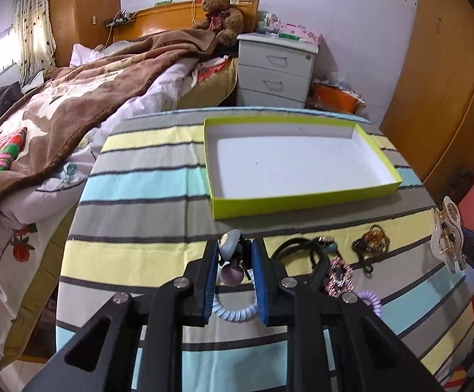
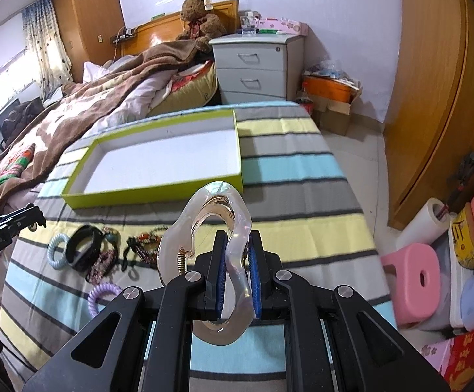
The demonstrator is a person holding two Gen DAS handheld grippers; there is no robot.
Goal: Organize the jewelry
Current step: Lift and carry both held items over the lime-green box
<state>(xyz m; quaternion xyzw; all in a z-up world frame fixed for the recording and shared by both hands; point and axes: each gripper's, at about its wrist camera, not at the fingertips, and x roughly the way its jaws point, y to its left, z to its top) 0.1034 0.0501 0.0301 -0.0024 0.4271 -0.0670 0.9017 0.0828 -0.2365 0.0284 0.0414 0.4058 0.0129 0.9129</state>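
Observation:
My left gripper (image 1: 234, 251) is shut on a hair tie with a grey-blue bauble and a lilac ball (image 1: 231, 245), held just above the striped table. Under it lies a pale blue spiral hair tie (image 1: 233, 313). My right gripper (image 2: 237, 245) is shut on a clear hair claw (image 2: 217, 196), which also shows at the right edge of the left wrist view (image 1: 448, 238). A green-rimmed box (image 1: 302, 201) with a bare white floor sits further back on the table (image 2: 152, 194). On the cloth lie a black band (image 2: 83, 248), beaded bracelets (image 2: 145, 245) and a purple spiral tie (image 2: 101, 294).
A bed with a brown blanket (image 1: 73, 98) borders the table on the left. A white nightstand (image 1: 276, 72) stands behind it. An orange bin (image 2: 328, 89), a pink stool (image 2: 413, 271) and stacked boxes crowd the floor on the right, beside a wooden wardrobe (image 2: 433, 98).

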